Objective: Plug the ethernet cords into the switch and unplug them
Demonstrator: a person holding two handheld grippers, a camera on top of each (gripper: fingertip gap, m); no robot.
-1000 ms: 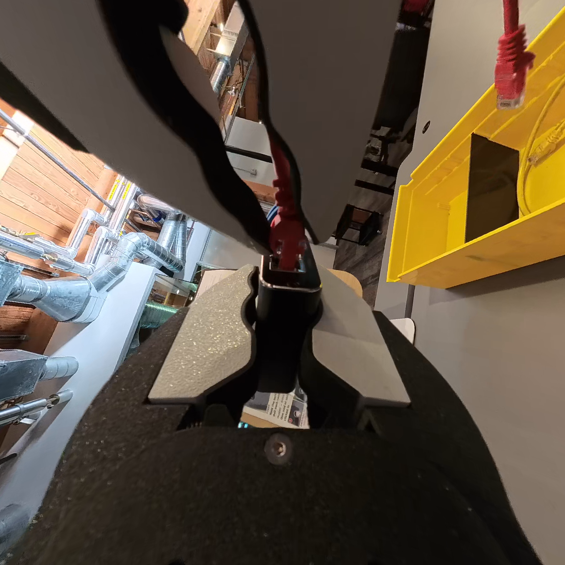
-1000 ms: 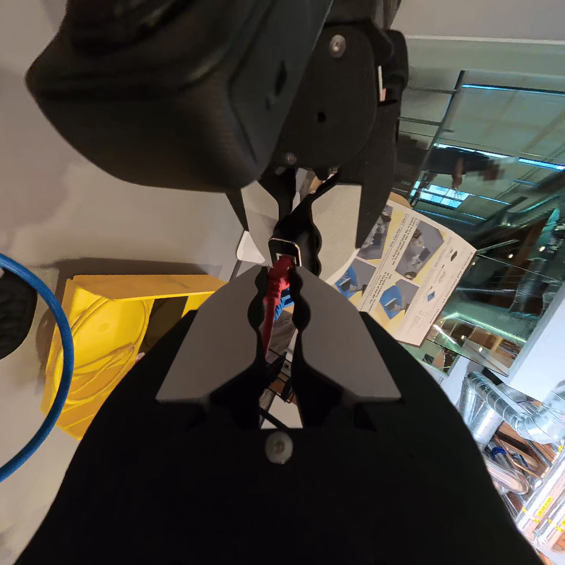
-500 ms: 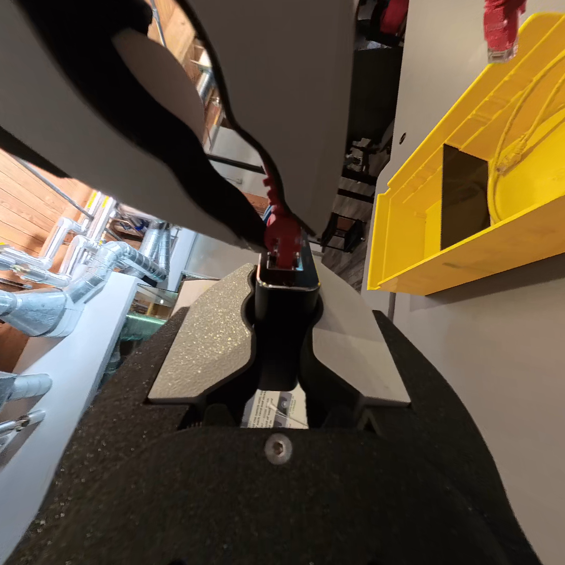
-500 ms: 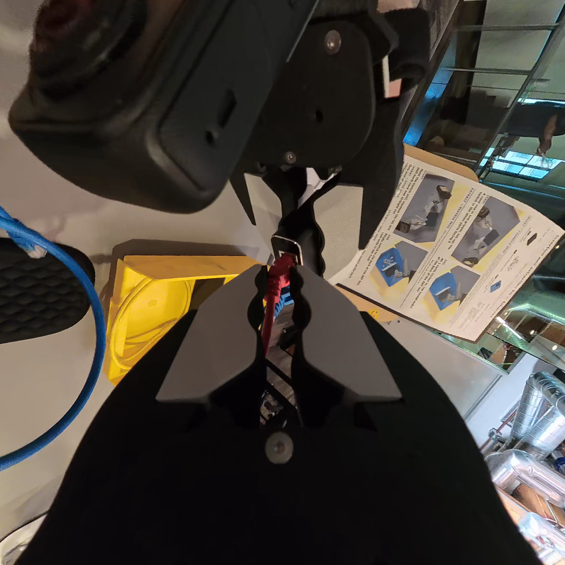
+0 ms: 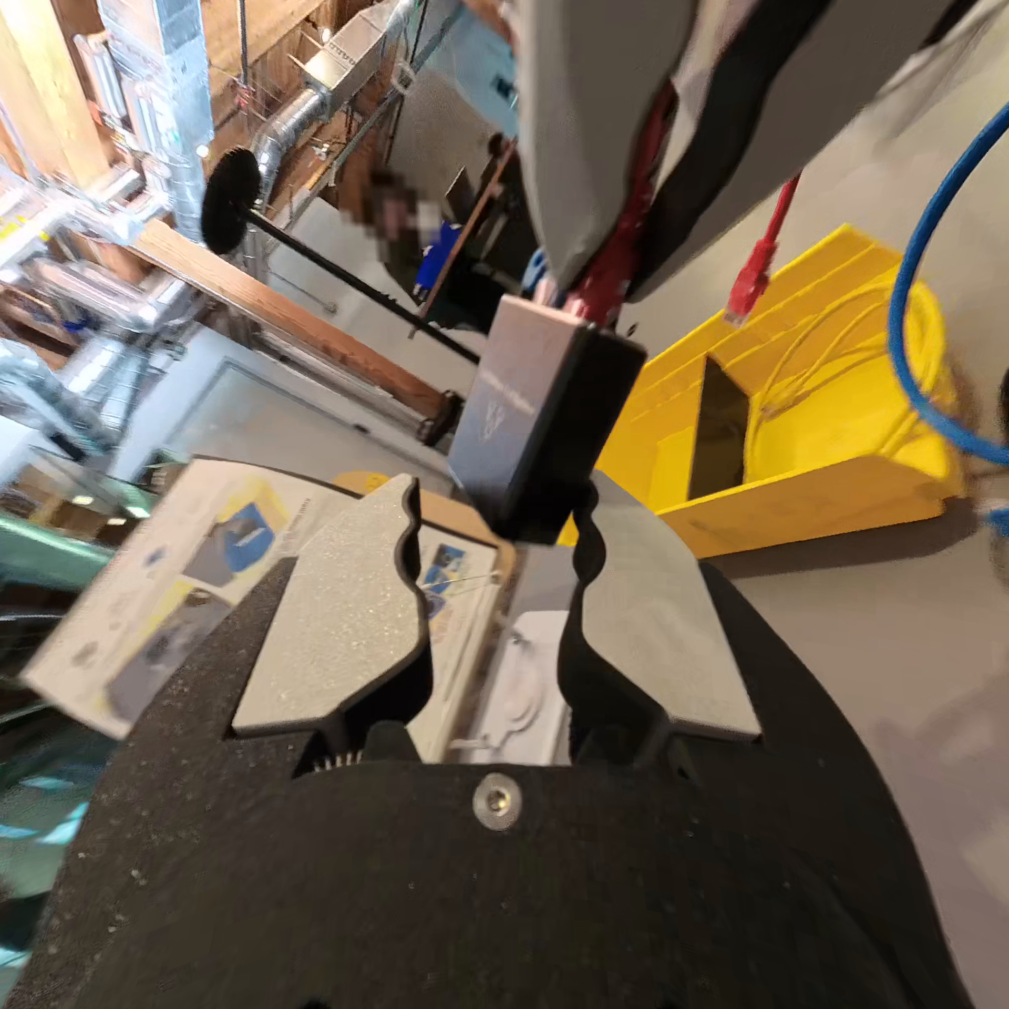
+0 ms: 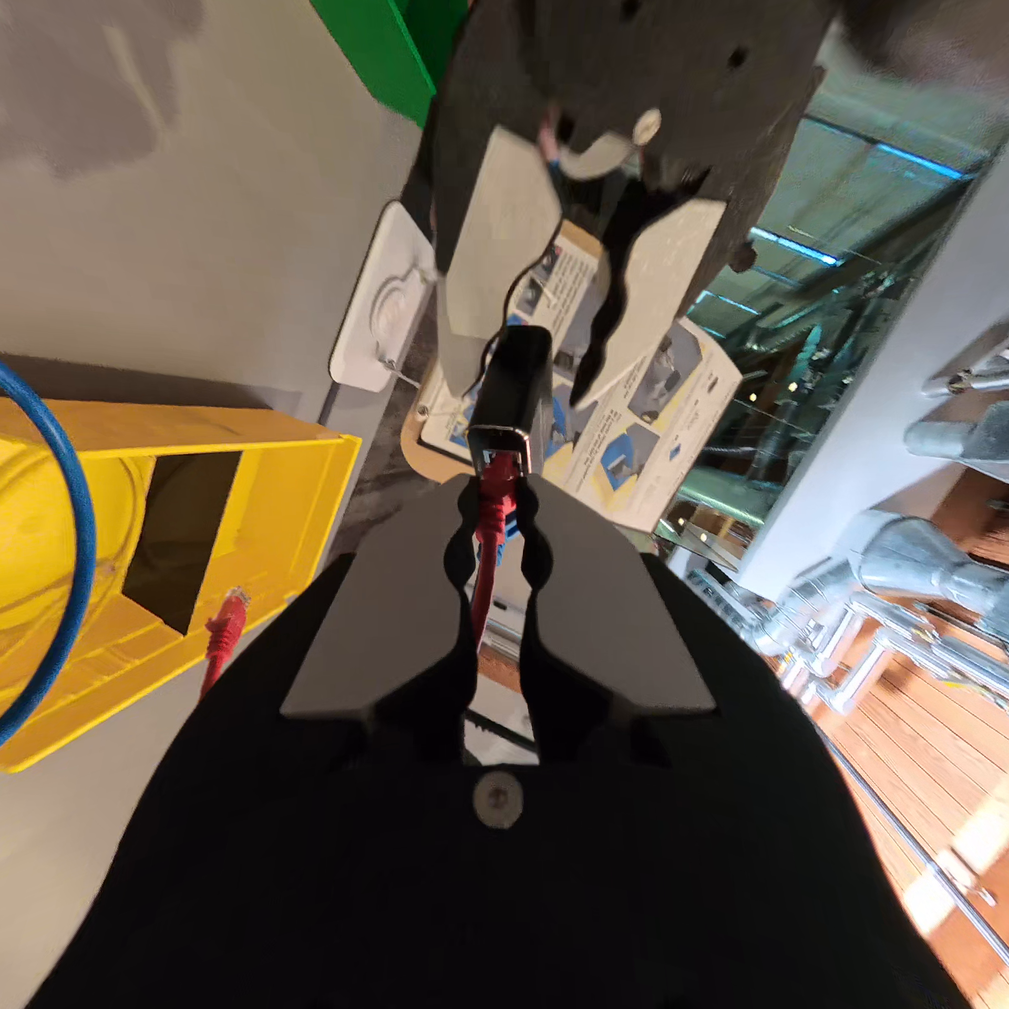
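Observation:
The black switch (image 5: 546, 420) hangs in the air from a red ethernet plug (image 6: 497, 475) that sits in its port. My right gripper (image 6: 498, 486) is shut on that red cord just behind the plug. It shows in the left wrist view (image 5: 622, 273) at the top. My left gripper (image 5: 497, 491) is open. The switch's lower end stands between its tips, close to the right finger (image 5: 628, 573) and well apart from the left one. The right wrist view shows the switch (image 6: 513, 382) and the spread left fingers (image 6: 502, 245) above it. The red cord's other plug (image 5: 748, 284) dangles free.
A yellow bin (image 5: 791, 502) (image 6: 273, 475) with a yellow cord (image 5: 819, 338) lies on the grey table. A blue cord (image 5: 917, 273) (image 6: 76, 518) loops over it. A printed sheet on a clipboard (image 5: 164, 573), a white device (image 6: 377, 306) and a green box (image 6: 382, 43) are nearby.
My left gripper has opened and let go of the switch, which it held a second ago. The switch now hangs from the red plug in my right gripper. Both views have swung.

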